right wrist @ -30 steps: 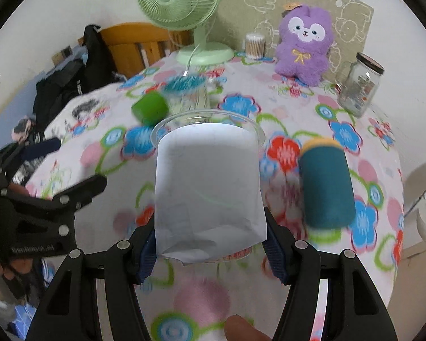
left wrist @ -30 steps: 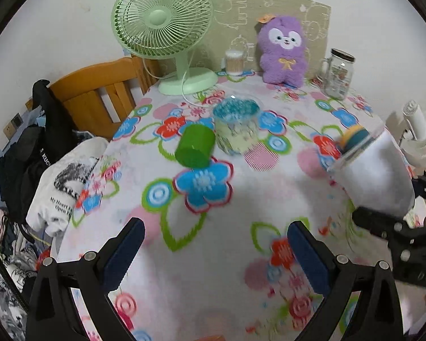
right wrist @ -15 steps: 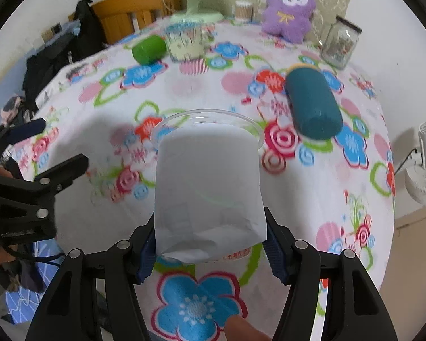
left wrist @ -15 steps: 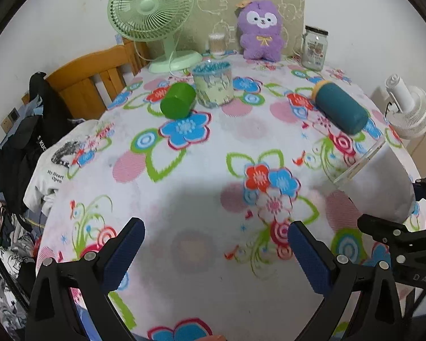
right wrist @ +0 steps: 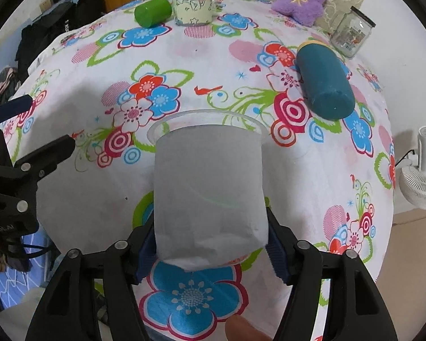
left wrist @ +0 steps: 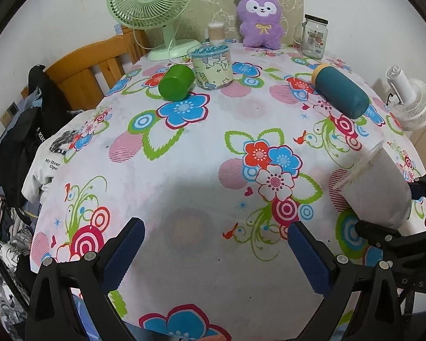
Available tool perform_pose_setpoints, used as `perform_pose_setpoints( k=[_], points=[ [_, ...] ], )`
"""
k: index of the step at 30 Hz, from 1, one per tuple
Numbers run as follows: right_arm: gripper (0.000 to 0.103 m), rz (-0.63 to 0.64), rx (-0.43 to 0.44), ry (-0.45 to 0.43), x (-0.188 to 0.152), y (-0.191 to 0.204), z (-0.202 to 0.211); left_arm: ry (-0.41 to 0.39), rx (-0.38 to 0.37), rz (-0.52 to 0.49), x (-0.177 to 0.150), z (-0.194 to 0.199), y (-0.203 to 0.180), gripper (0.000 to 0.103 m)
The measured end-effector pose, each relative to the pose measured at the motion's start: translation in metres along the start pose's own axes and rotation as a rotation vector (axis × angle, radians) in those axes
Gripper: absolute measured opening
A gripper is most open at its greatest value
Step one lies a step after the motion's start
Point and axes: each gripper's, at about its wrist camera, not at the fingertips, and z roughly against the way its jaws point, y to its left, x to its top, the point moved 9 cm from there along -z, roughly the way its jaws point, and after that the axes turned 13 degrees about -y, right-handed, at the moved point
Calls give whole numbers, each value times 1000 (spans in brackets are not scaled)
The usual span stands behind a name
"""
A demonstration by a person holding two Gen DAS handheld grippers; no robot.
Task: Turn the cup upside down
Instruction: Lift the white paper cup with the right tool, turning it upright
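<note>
The right claw (right wrist: 210,241) is clamping the white cup (right wrist: 208,190) near its base, rim pointing away from the claw over the flowered tablecloth (right wrist: 213,65). Only the left wrist view is showing the cup (left wrist: 375,187) from the side, tilted, off to the right of the released, empty left claw (left wrist: 213,253). Beyond both claws a teal bottle (left wrist: 340,91) and a green cup (left wrist: 175,83) are lying on the cloth; a fan (left wrist: 150,2) and purple plush (left wrist: 260,18) are standing against the wall.

Both my left gripper (left wrist: 215,251) and right gripper (right wrist: 210,248) are black angular plastic frames with silver screws, blue ribbed pads (left wrist: 309,258) lining the fingers.
</note>
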Motion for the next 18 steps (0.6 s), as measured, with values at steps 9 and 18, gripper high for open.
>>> perform_pose_setpoints(
  k=[9,18],
  points=[
    [87,-9,6,13,-3,1,4,0,-6,10,-1,1,1,102],
    [88,3,-22,-45,6,-12,30,-26,-28,12,14,13,-8,102]
  ],
)
